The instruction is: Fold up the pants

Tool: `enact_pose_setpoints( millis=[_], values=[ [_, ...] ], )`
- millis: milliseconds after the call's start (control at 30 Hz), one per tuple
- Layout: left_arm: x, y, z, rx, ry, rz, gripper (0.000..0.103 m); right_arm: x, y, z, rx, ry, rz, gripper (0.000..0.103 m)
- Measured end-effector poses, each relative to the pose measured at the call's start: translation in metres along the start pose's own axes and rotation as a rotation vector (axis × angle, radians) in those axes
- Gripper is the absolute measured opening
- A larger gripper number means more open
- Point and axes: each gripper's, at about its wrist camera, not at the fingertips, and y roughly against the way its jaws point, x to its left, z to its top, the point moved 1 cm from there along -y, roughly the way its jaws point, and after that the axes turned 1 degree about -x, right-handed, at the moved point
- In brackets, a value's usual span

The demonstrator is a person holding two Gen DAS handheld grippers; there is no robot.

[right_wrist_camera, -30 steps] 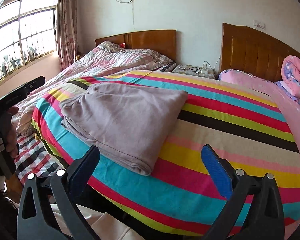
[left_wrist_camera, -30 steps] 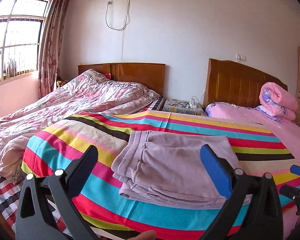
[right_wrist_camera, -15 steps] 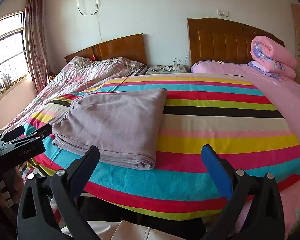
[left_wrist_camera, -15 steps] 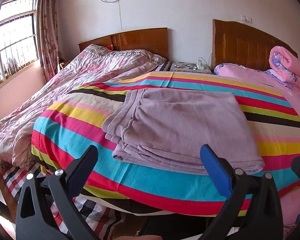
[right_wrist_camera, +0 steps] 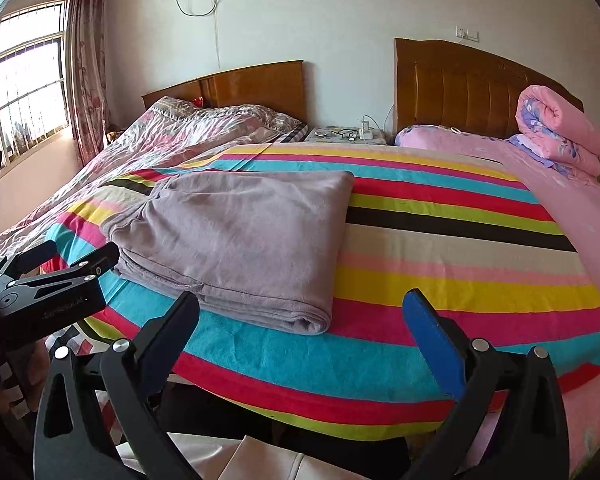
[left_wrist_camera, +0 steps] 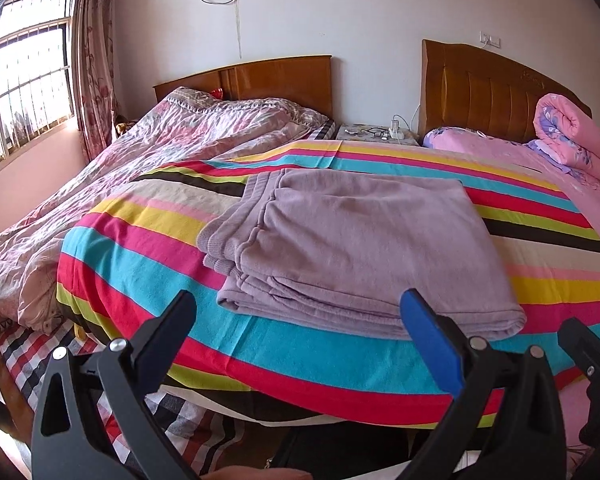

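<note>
Pants [left_wrist_camera: 352, 248] lie folded into a flat, layered rectangle on the striped blanket [left_wrist_camera: 148, 240] of the bed, toward its near left part, waistband end pointing left; in the right wrist view the same pants [right_wrist_camera: 236, 240] sit left of center with the fold edge facing the camera. They look finished: layers stacked square, nothing hanging over the bed edge, so my read is the task is done or nearly so. Left tongs [left_wrist_camera: 300, 324] are spread wide apart, empty, held off the near edge of the bed and clear of the cloth, probably backed away to leave the stack undisturbed. Right tongs [right_wrist_camera: 302, 322] likewise stand wide apart, holding nothing, off the near bed edge to the right of the pants. Left tongs also show from the side at the left edge of the right wrist view. Second bed with a rumpled floral quilt [left_wrist_camera: 148, 152] is beside the window; a rolled pink quilt [right_wrist_camera: 556, 128] sits by the right headboard; a nightstand [left_wrist_camera: 374, 133] with cables is between the headboards. Writing: a small white print on the side of the left tongs body in the right view, too blurred to read. No other labels legible.
</note>
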Motion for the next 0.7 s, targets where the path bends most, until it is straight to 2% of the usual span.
enact_pose_setpoints(
  millis=[700],
  values=[
    [0.0039, 0.0018, 0.0003, 0.012, 0.028, 0.004, 0.102, 0.0093, -0.0042, 0.0006, 0.015, 0.027, 0.013, 0.098]
  ],
)
